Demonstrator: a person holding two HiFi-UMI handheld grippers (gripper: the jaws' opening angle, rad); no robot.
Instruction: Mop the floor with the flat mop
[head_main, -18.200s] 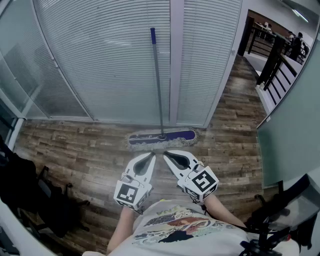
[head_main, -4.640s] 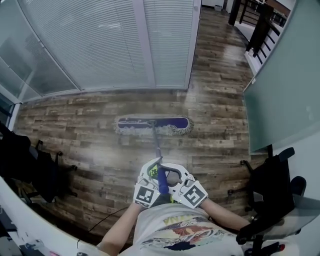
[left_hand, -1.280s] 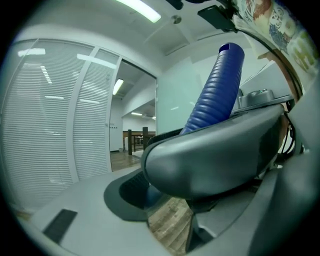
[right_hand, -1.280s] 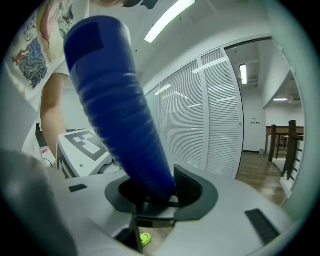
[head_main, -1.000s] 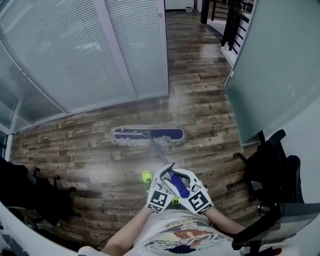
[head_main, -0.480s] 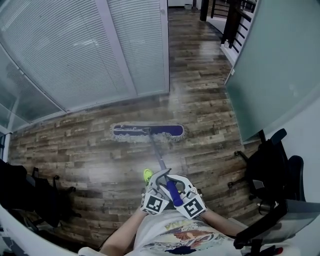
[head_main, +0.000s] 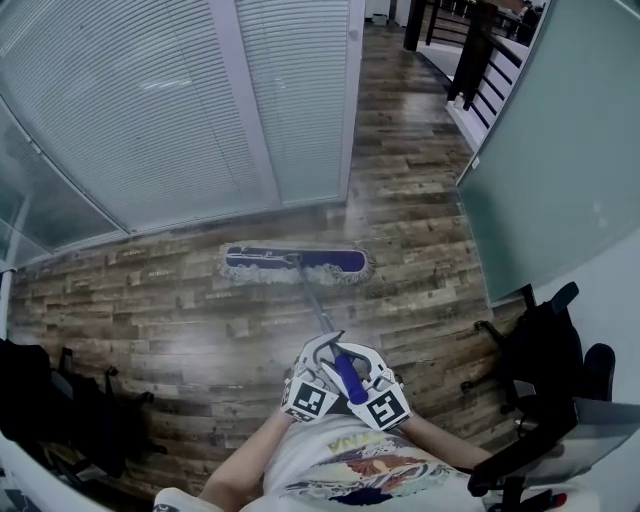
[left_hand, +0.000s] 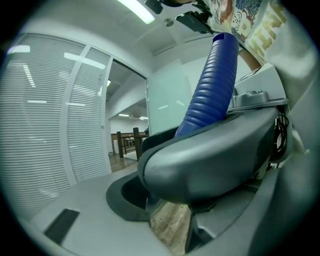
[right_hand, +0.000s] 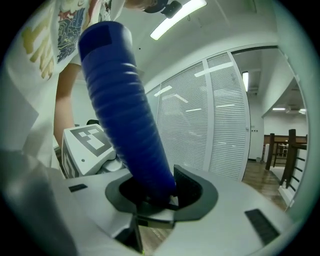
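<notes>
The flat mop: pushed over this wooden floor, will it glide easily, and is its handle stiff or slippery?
The mop head lies flat with a soft fringe, so it probably glides with mild drag. The thin pole looks straight, likely stiff yet light. Its ribbed blue grip should resist slipping.

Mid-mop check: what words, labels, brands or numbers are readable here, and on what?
No text can be read in any view.
Shirt print: yellow lettering, too blurred to read.
Left claw and right claw: square marker patterns on their cubes, no letters.
Mop handle: plain blue ribbed grip, no label showing.
</notes>
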